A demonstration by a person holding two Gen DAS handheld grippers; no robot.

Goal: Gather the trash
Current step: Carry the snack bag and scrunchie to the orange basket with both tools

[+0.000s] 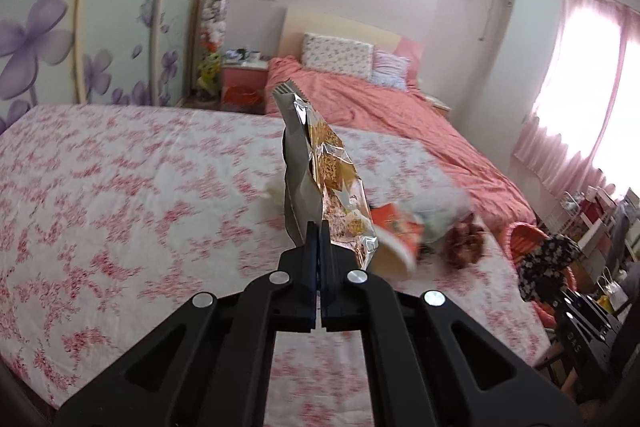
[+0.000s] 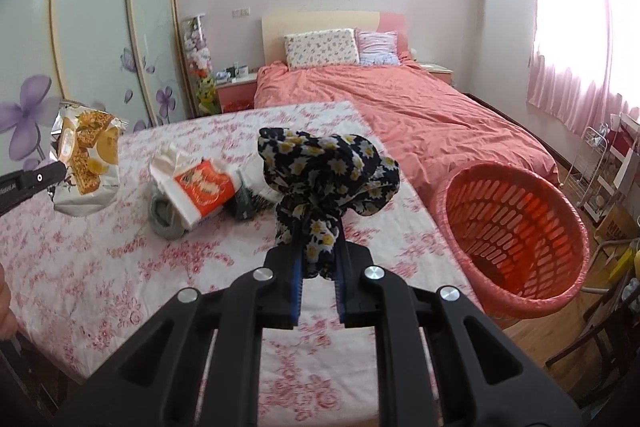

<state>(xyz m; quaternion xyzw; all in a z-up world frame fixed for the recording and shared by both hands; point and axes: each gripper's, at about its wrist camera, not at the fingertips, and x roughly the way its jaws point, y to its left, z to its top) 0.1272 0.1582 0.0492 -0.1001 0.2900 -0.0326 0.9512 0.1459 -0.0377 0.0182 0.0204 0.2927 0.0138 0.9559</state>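
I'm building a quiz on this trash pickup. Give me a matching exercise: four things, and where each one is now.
Things:
1. snack wrapper
2. floral cloth
3. orange carton
4. red basket

Places:
A. beside the bed's right edge
B. in the left claw
C. lying on the floral sheet
D. in the right claw

Pairs: 1-B, 2-D, 3-C, 4-A

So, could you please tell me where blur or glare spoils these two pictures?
Left wrist view: motion blur smears the floral bedspread and the trash pile, though the snack wrapper in the left hand-held gripper stays sharp; the curtained window blows out. Right wrist view: mostly sharp, with similar window glare.
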